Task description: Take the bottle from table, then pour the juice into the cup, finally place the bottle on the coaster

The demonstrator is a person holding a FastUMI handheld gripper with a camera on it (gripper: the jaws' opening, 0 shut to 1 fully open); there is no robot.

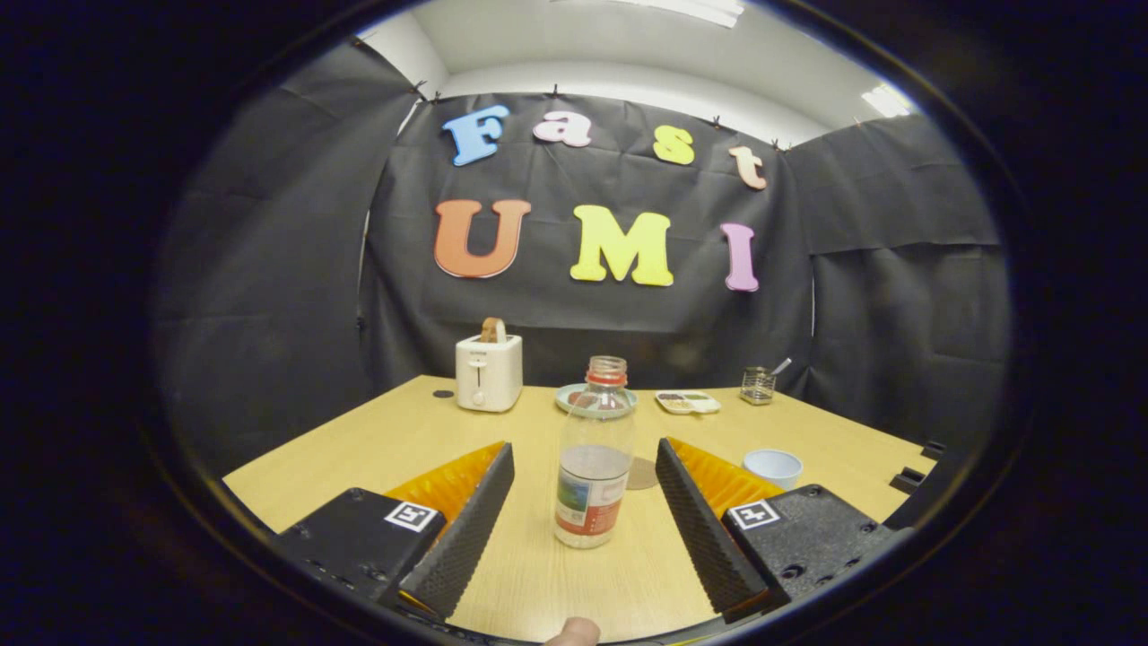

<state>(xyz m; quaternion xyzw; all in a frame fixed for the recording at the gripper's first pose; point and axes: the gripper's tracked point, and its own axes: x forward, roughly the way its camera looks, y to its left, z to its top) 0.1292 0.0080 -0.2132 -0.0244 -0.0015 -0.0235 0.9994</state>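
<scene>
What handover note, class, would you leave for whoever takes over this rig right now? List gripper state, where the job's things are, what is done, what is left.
Gripper: open, fingers either side of the bottle, not touching it.
Bottle: upright on the table, uncapped, partly filled.
Coaster: just behind the bottle.
Cup: beyond the right finger, upright.
Done: gripper lined up on the bottle.
Left: grasp, pour into the cup, set the bottle on the coaster.

clear bottle (594, 462) with red neck ring and red-green label; pale blue cup (772, 467); brown coaster (642, 474); white toaster (488, 371); light wood-grain tabletop (538, 574); black ribbed fingers (466, 529) backed orange.
</scene>
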